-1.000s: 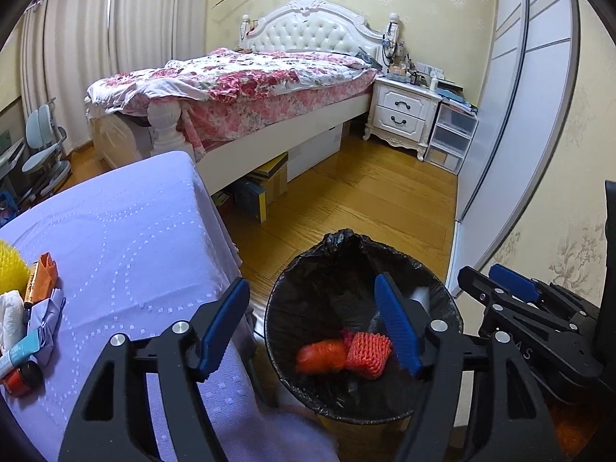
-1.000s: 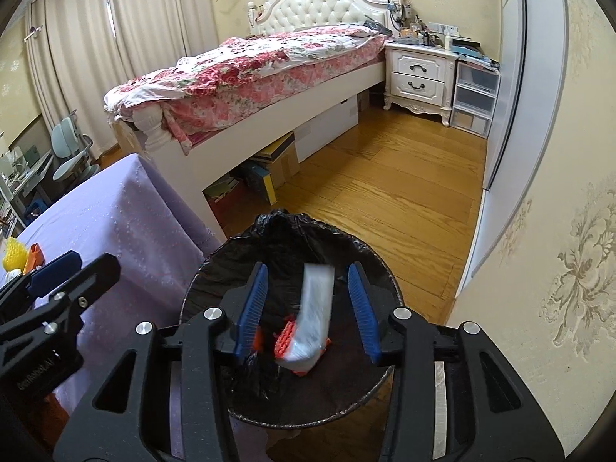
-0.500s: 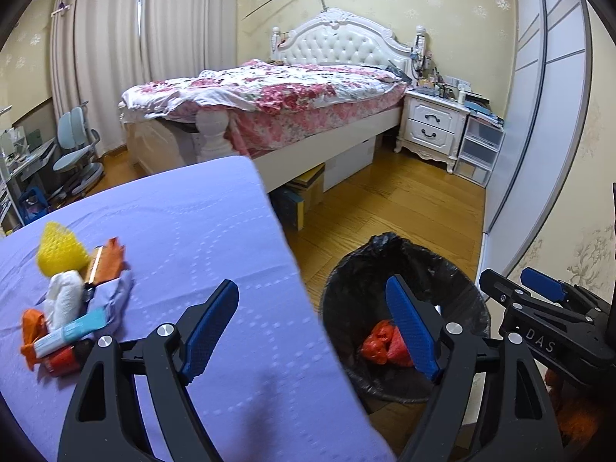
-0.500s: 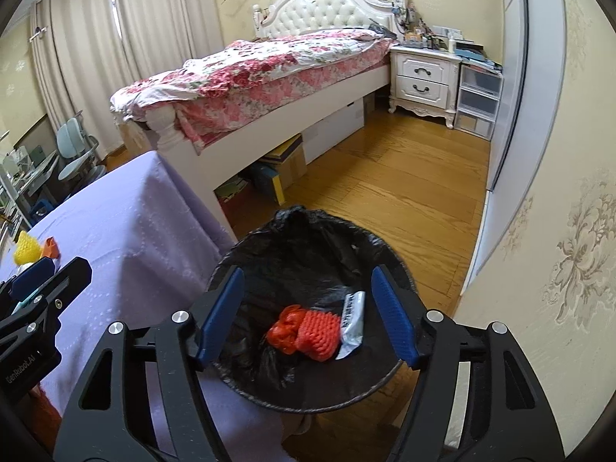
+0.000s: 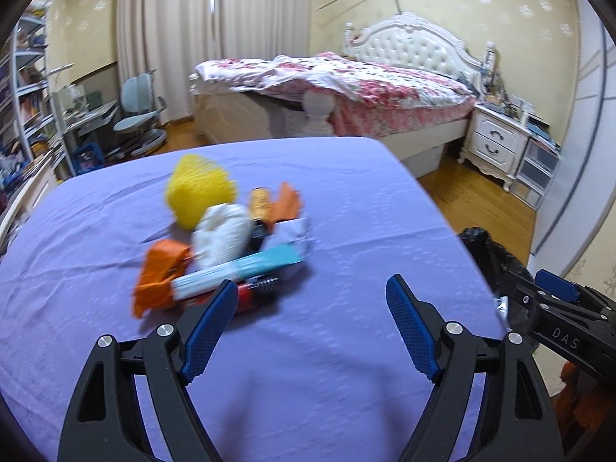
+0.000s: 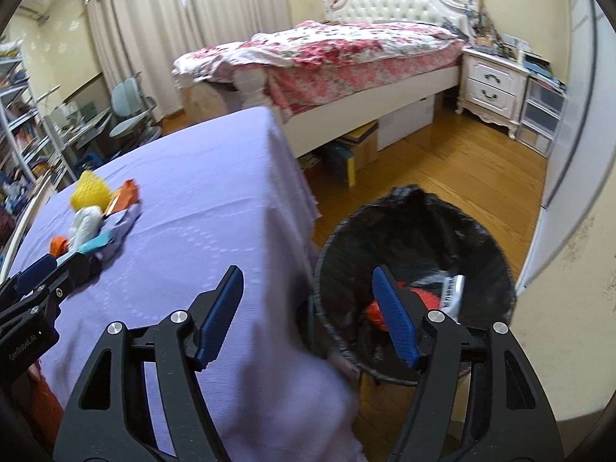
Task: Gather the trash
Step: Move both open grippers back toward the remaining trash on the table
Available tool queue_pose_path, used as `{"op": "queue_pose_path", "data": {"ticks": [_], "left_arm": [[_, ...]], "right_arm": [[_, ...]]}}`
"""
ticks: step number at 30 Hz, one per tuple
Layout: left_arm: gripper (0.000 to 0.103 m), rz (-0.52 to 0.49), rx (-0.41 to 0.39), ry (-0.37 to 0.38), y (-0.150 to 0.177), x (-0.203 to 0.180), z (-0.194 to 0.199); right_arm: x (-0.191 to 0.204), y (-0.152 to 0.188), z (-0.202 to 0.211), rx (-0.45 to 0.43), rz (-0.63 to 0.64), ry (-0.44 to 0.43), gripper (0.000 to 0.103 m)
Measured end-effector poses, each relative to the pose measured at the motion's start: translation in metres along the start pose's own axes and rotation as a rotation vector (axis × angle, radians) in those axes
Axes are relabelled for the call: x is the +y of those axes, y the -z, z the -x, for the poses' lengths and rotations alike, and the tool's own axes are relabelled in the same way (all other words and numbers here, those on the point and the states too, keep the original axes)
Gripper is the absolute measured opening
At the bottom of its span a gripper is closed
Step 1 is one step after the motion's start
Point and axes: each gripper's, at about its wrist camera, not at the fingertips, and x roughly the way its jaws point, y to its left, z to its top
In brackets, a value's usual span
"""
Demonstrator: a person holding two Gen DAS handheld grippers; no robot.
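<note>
Facing the trash (image 5: 227,238) piled mid-table (image 5: 365,211), left gripper (image 5: 310,325) gapes empty; right gripper (image 6: 308,313), likewise apart, straddles the table's right edge and bin (image 6: 415,231). Risk: loose wrappers scattering if pinched off-centre.

Trash heap (image 5: 223,242) on purple table (image 5: 346,346): yellow net, white wad, orange wrappers, teal tube. Black-lined bin (image 6: 415,281) on floor beside table holds red netting, silvery wrapper.

Left view faces the table (image 5: 346,365); right, table edge and bin (image 6: 415,238).
</note>
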Motion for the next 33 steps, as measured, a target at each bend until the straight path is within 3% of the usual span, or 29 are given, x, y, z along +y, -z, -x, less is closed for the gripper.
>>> {"op": "queue_pose_path", "data": {"ticks": [6, 10, 20, 33], "left_arm": [[0.079, 0.079, 0.013, -0.100, 0.012, 0.059, 0.007], [0.079, 0.114, 0.040, -0.155, 0.017, 0.088, 0.005], [0.079, 0.154, 0.061, -0.286, 0.024, 0.149, 0.002], [0.079, 0.204, 0.077, -0.255, 0.030, 0.176, 0.003]], "right_arm": [[0.050, 0.003, -0.005, 0.023, 0.084, -0.056, 0.069], [0.080, 0.004, -0.010, 0.043, 0.124, -0.096, 0.074], [0.162, 0.021, -0.020, 0.105, 0.247, -0.168, 0.076], [0.222, 0.027, -0.030, 0.128, 0.281, -0.221, 0.076]]}}
